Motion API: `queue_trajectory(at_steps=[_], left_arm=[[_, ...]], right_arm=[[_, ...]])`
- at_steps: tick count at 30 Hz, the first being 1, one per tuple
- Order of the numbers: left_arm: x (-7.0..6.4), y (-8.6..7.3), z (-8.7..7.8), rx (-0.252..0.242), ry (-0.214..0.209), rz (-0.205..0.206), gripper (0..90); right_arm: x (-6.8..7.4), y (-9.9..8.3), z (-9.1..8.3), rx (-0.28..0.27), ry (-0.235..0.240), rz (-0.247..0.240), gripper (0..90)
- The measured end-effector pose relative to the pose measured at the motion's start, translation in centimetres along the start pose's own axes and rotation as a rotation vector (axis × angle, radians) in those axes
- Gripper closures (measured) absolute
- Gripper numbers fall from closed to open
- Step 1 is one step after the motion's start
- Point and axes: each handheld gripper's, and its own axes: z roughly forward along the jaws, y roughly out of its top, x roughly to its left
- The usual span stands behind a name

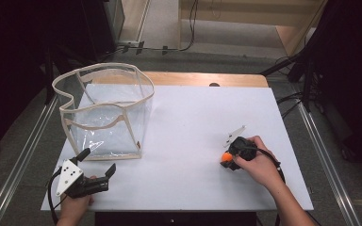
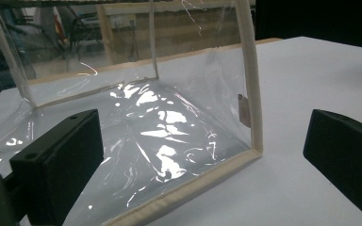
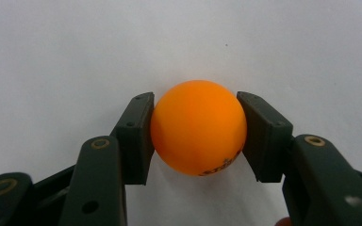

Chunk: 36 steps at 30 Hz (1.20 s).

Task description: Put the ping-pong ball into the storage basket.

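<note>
orange ball | round, glossy | clamped between right tongs | on white table

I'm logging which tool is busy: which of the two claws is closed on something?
The right claw: its jaws press both sides of the orange ball. The left claw stands open, facing the clear bag without touching it.

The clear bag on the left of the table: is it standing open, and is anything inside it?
Standing open and empty. In the high view the clear bag stands upright with its cream rim spread wide; through its walls the left gripper view shows nothing but bare plastic.
</note>
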Motion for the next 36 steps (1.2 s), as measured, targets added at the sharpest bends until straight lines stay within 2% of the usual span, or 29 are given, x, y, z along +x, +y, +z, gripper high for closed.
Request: queue_trajectory(at_steps=[14,36], left_arm=[[0.0,0.0,0.0,0.000,0.001,0.002,0.0],[0.0,0.0,0.0,0.000,0.000,0.001,0.0]], right_arm=[[-0.2,0.8,-0.2,-0.003,0.012,-0.001,47.2],[-0.3,3.6,-0.4,-0.039,0.070,-0.019,47.2]])
